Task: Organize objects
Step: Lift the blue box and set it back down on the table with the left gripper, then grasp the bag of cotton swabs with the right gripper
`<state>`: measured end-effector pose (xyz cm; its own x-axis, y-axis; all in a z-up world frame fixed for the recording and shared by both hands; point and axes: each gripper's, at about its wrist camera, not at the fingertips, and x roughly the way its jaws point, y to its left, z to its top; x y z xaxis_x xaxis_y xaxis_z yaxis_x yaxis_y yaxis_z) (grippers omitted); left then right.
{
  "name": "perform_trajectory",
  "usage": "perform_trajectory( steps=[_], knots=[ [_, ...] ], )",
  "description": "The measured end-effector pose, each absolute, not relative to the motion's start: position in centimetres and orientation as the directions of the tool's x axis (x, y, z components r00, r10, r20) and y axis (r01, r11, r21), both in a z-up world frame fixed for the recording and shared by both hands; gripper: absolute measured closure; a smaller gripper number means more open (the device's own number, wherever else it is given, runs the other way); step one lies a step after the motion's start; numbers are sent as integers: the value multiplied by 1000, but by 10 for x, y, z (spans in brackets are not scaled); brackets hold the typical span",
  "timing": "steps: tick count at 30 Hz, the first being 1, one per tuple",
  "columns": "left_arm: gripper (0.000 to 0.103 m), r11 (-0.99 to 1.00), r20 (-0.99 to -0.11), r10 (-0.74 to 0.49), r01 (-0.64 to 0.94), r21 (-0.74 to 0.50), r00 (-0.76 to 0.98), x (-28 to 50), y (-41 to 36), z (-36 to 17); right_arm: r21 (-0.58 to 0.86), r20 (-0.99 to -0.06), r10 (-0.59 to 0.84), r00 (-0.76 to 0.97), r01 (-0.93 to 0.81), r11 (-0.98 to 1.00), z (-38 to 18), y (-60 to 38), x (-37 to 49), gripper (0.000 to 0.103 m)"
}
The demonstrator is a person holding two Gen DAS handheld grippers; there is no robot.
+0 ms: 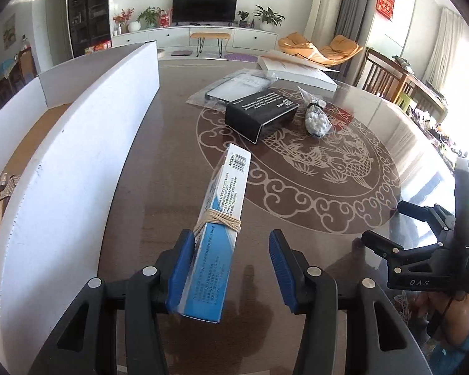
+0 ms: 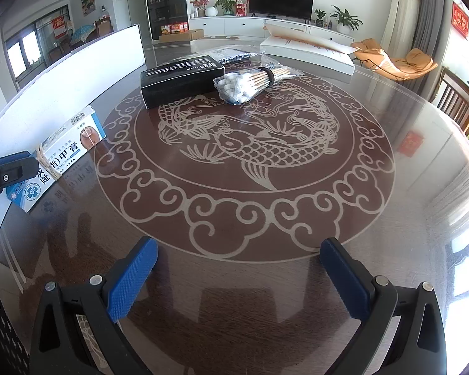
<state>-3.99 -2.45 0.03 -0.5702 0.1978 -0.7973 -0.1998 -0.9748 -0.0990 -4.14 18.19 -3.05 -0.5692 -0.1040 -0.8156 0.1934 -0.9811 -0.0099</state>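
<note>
Left gripper point(image 1: 229, 268) spread, one pad alone touching the string-bound blue-and-white box point(image 1: 217, 240) beside the white bin wall point(image 1: 78, 156) — seemingly released; right gripper point(image 2: 237, 278) wide open, empty, over the table point(image 2: 390, 218).

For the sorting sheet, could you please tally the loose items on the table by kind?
Boxes: 3 – blue-and-white box, black box, flat white box
Plastic-bagged items: 2 – cotton swab bundle, bagged dark item
Total: 5
</note>
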Motion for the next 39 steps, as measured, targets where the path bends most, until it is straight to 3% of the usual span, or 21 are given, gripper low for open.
perform_trajectory(
  steps=[7, 9, 11, 16, 19, 26, 39],
  knots=[
    [53, -924, -780, 286, -374, -73, -556, -22, 16, 0, -10, -816, -104, -569, 193, -981, -30, 182, -41, 0],
    [49, -941, -769, 253, -332, -57, -587, -21, 12, 4, -10, -816, -104, -569, 193, -981, -30, 182, -41, 0],
    [30, -966, -756, 214, -249, -69, -618, -26, 0, 8, -10, -816, -104, -569, 193, -981, -30, 182, -41, 0],
    [26, -990, -778, 140, -91, -107, -612, -45, -16, 1, -10, -816, -104, -569, 193, -981, -30, 182, -41, 0],
    [25, -997, -806, 76, -47, -59, -587, -55, -10, -13, -10, -816, -104, -569, 193, -981, -30, 182, -41, 0],
    [1, -998, -819, -10, 58, -28, -573, -70, -25, -27, -10, -816, -104, -569, 193, -981, -30, 182, -41, 0],
    [0, -999, -814, -40, 46, 16, -580, -75, -35, -40, -4, -841, -117, -528, 222, -975, -28, 182, -51, 0]
  ],
)
